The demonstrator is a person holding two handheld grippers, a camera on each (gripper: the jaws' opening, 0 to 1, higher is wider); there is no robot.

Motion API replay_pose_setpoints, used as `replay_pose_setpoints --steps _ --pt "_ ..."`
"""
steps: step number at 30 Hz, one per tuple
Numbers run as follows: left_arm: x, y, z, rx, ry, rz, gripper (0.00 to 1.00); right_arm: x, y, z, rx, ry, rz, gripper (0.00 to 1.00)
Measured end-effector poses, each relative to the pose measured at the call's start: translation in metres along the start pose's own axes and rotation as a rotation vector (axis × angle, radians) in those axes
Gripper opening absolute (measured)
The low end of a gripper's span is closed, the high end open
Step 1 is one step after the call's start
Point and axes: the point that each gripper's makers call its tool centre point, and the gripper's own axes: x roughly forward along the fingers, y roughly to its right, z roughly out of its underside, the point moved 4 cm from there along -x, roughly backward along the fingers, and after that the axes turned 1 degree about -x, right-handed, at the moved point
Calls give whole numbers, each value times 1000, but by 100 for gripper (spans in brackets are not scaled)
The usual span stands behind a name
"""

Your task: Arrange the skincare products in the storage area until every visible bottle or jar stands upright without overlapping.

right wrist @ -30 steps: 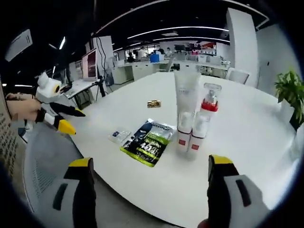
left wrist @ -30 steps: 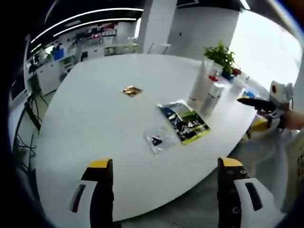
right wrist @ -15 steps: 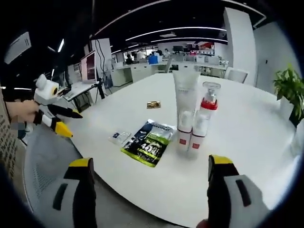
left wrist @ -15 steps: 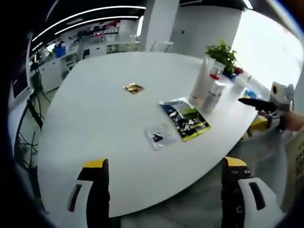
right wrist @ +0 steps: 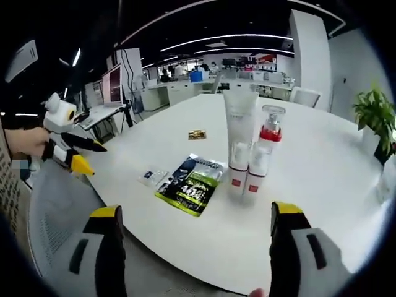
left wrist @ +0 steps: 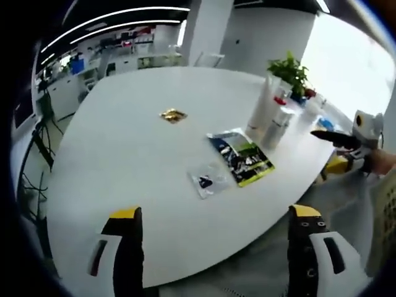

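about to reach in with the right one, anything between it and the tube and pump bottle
Nothing visible does. The right gripper, jaws open, faces the tube and pump bottle across bare table; the green packet lies off to their left.

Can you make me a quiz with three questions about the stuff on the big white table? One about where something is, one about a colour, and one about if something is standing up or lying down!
1. Where does the white tube stand?
A. Right beside the pump bottle
B. On the gold packet
C. On the floor

2. What colour is the band around the pump bottle's neck?
A. Blue
B. Red
C. Green

3. How does the dark and green pouch sit on the table?
A. Standing upright
B. Lying flat
C. Hanging off the edge

Answers: 1 A, the tube and bottle stand side by side in the right gripper view. 2 B, a red ring shows below the clear cap. 3 B, the pouch lies flat near the two upright containers.
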Motion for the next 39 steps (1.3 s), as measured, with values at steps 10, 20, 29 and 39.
replay_pose_setpoints --steps 10,20,29,39 --pt "10 -11 -19 34 -2 7 96 1 0 2 13 -12 13 99" --pt "25 -22 -39 83 -25 20 95 1 2 7 17 -28 21 97" --pt "49 -29 -65 142 -58 49 95 2 4 11 19 -47 32 96" --pt "83 -42 -96 241 -114 74 95 -1 13 12 71 -43 60 95"
